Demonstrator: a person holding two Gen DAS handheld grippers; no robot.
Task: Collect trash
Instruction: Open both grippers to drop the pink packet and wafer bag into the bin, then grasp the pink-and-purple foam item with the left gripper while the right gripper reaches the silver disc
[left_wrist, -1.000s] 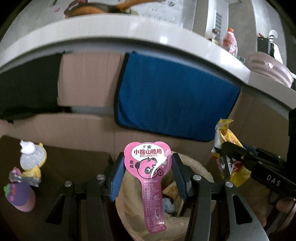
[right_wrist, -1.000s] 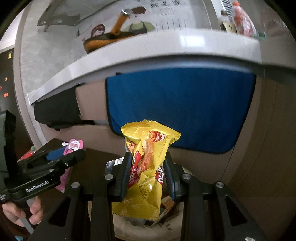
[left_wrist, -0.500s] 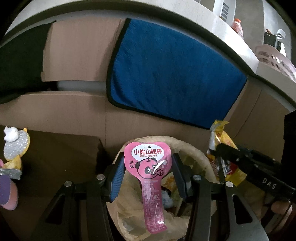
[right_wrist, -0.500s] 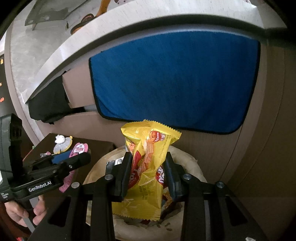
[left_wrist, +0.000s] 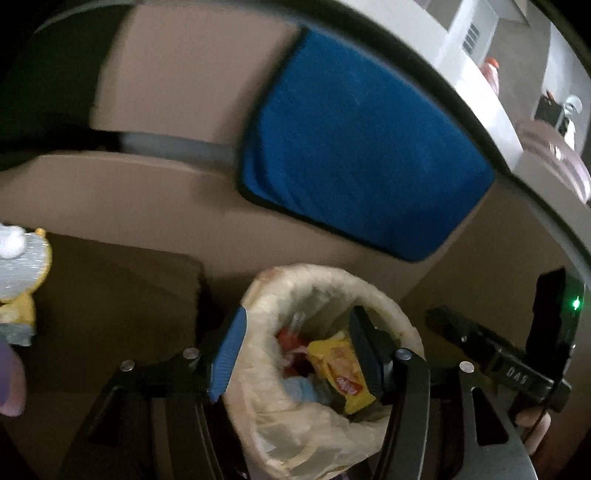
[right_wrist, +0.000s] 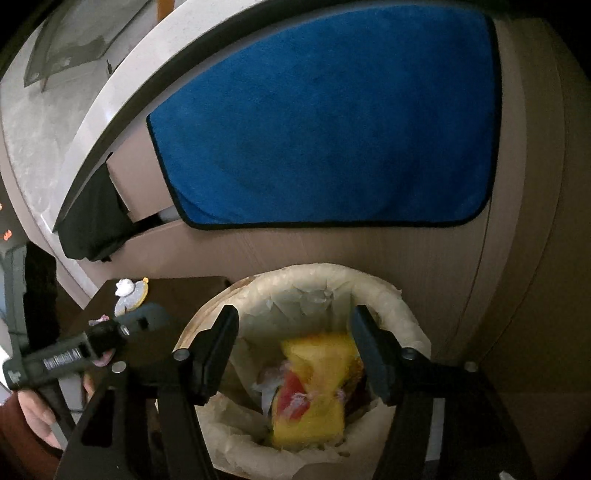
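Yellow snack bag (right_wrist: 314, 384) is down inside the trash bin (right_wrist: 388, 291) now, lying on top of the other wrappers, a bit blurry in the right wrist view. From the left wrist view you can see the same yellow bag (left_wrist: 341, 373) sitting in the bin (left_wrist: 266, 291) next to some red and pale blue scraps. Can't pick out the pink wrapper in there, too much clutter.

Both tools are right over the bin mouth. Left tool (left_wrist: 295, 350) has its fingers spread apart with nothing between them, and the right tool (right_wrist: 295, 347) is spread wide too, holding nothing.

Bin has a crinkly beige liner folded over its rim. It stands against a tan cabinet front with a blue towel (right_wrist: 332, 122) hanging above it. Just left of the bin is a dark brown low bench (left_wrist: 110, 295), and a small silver and yellow trinket (left_wrist: 22, 258) sits at its far left edge.
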